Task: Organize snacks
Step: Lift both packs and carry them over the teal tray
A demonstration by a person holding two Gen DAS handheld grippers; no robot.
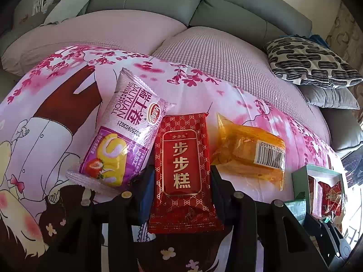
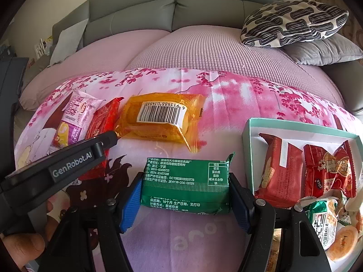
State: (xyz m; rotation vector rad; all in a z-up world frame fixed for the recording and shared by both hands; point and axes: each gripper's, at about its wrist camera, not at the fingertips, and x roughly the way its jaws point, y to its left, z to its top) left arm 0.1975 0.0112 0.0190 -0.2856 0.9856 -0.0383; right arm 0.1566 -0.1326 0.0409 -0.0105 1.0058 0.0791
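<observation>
Printed cloth [image 1: 226, 95] carries loose snacks; teal box [image 2: 246, 136] sits at its right edge. My left gripper [image 1: 182, 176] clamps the red cake pkt [image 1: 181, 170]; my right gripper [image 2: 186, 195] clamps the green pkt [image 2: 186, 181]. Risk: slick foil slips on lift, or the red pkt drags the adjacent Swiss roll pkt [image 1: 122, 131].

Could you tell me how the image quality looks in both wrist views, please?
Left wrist view: strong fisheye bending, dark vignetted corners, blown-out window glare at the right edge, red packet sharp. Right wrist view: same bending, green packet text legible, orange wrapper glossy with highlights.
</observation>
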